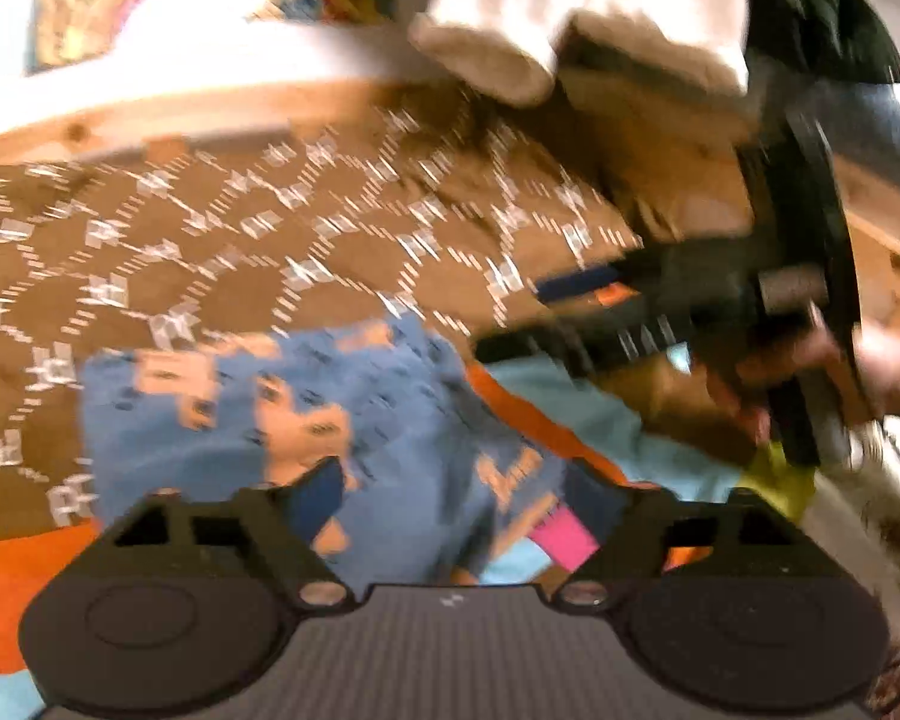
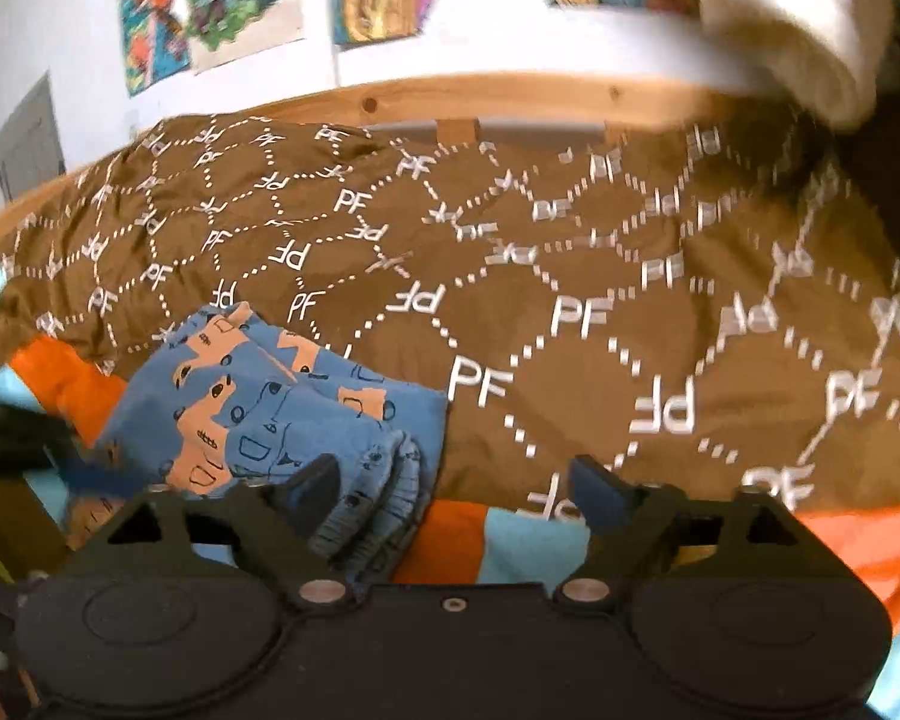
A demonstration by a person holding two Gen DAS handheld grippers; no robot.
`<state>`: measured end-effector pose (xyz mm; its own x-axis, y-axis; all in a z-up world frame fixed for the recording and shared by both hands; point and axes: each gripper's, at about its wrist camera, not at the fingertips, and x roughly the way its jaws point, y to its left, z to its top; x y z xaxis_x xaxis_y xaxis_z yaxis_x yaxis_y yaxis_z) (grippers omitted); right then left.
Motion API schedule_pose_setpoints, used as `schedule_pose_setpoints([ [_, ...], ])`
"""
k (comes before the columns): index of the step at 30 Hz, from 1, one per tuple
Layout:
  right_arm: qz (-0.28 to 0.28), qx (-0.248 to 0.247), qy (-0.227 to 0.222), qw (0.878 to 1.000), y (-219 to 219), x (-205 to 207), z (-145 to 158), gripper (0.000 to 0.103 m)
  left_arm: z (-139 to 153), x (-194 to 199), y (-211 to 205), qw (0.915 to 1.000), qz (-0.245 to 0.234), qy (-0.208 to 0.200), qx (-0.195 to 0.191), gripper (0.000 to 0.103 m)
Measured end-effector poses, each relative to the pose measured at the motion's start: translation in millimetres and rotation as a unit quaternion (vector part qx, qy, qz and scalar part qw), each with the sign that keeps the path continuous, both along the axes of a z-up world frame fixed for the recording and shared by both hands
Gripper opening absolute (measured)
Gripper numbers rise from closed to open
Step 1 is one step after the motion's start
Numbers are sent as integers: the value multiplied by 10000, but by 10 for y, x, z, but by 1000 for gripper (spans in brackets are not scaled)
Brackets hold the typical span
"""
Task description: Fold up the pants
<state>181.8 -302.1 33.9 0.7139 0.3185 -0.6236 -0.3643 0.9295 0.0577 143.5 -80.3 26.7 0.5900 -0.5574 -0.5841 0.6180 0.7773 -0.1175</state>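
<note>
The left hand-held gripper stood with its jaws spread wide and nothing pinched between them; the right hand-held gripper was likewise wide open and empty. Just ahead of both, and partly under their fingertips, lay the pants, blue with orange car prints, already gathered into a compact stack of several layers. From the right one they sat ahead and to the left, their ribbed cuffs nearest its left finger. Beneath and beyond them spread a brown blanket with white lettering, over an orange and light-blue sheet on the bed, with the wooden bed frame farther off. The left view was badly blurred. The pants looked like thin, soft knit: light, limp, likely to slump or unfold if lifted from one point. Any further fold would best be taken at two corners of one edge, pinching all layers together.
</note>
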Motion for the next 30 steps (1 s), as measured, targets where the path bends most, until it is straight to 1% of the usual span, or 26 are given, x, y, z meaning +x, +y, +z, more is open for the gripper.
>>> schedule_pose_setpoints([
  [1,69,-132,-137,9998,51,-47,21,92,29,-22,65,9999,126,-61,-48,94],
  [2,142,-254,-256,9992,105,-94,36,94,50,-41,128,9995,294,-122,-55,100],
  [3,224,-371,-351,9984,159,-139,44,99,56,-61,192,9985,511,-194,-25,103],
  [5,346,-631,-560,9958,263,-240,41,99,27,-82,303,9954,902,-310,75,103],
  [7,363,-890,-657,9932,353,-295,21,101,-46,-65,406,9925,1165,-268,245,103],
  [8,340,-1022,-655,9920,391,-306,-2,102,-105,-48,453,9903,1333,-166,362,103],
  [10,314,-1370,-460,9890,464,-295,-96,102,-223,-18,516,9861,1565,106,544,103],
  [13,467,-1758,-236,9830,486,-315,-226,102,-434,40,586,9767,1746,719,1015,103],
  [14,540,-1863,-214,9808,477,-331,-233,102,-478,19,623,9763,1710,825,1039,103],
  [15,639,-1982,-207,9779,465,-346,-222,102,-499,-33,663,9769,1678,809,1044,103],
  [18,853,-2359,-268,9677,458,-359,-136,102,-420,-96,711,9773,1608,694,1190,103],
  [19,918,-2433,-329,9650,459,-370,-90,102,-374,-96,727,9782,1600,641,1161,103],
  [22,1161,-2547,-422,9591,495,-360,125,102,-157,-9,745,9823,1588,395,910,103],
  [24,1311,-2531,-385,9577,537,-344,270,102,-14,152,711,9841,1569,146,818,103],
  [26,1330,-2449,-221,9601,561,-331,375,102,73,396,602,9811,1657,-29,997,103],
  [28,1341,-2447,134,9602,595,-271,401,102,129,625,521,9789,1675,-162,1161,103],
  [29,1311,-2433,208,9608,604,-241,397,102,140,749,493,9780,1659,-262,1237,103],
  [30,1226,-2357,169,9639,605,-207,394,102,127,838,485,9767,1678,-324,1299,103],
])
